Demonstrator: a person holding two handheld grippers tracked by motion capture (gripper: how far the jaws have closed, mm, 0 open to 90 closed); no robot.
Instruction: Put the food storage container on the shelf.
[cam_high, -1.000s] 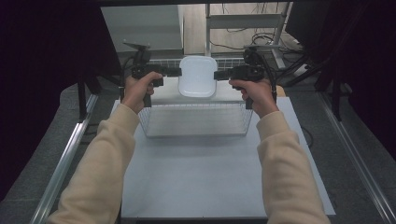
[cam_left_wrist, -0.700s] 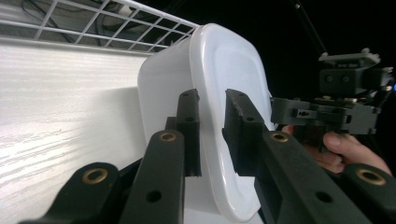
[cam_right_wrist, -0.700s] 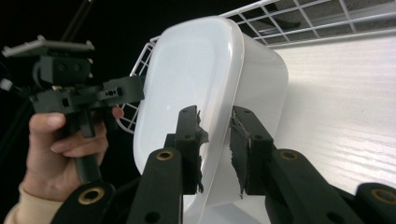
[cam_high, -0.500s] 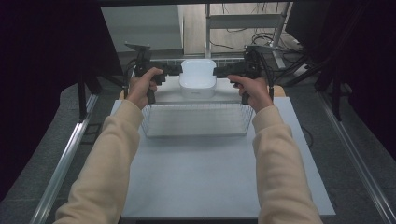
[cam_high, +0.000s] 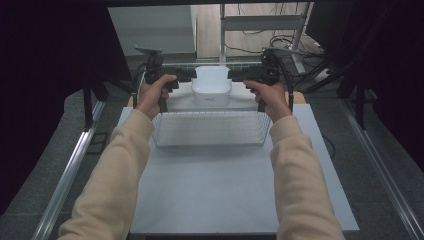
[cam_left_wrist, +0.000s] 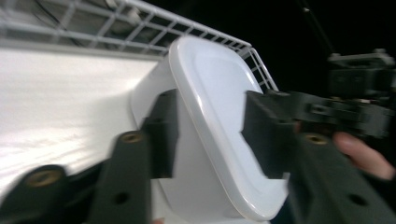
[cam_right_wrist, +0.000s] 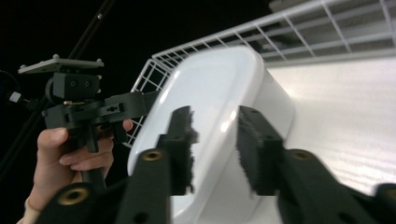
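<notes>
A white lidded tub (cam_high: 211, 86) hangs tilted over the far half of a wire basket (cam_high: 210, 129), held from both sides. My left gripper (cam_high: 187, 76) is shut on the tub's left rim, and its pads (cam_left_wrist: 161, 133) straddle the lid edge of the tub (cam_left_wrist: 215, 93). My right gripper (cam_high: 239, 76) is shut on the opposite rim, with the edge of the tub (cam_right_wrist: 215, 84) between its pads (cam_right_wrist: 254, 154). Whether the tub touches the basket floor is hidden.
The basket's white mesh wall (cam_left_wrist: 140, 21) (cam_right_wrist: 299, 28) rises just behind the tub. A pale table top (cam_high: 225, 190) stretches toward the person. Metal rails (cam_high: 70, 170) run along both sides, and cables and a stand (cam_high: 280, 35) lie beyond the table.
Both hands have moved forward and a little down, carrying the tub from above the basket's near side to its far half. The tub now sits flatter.
</notes>
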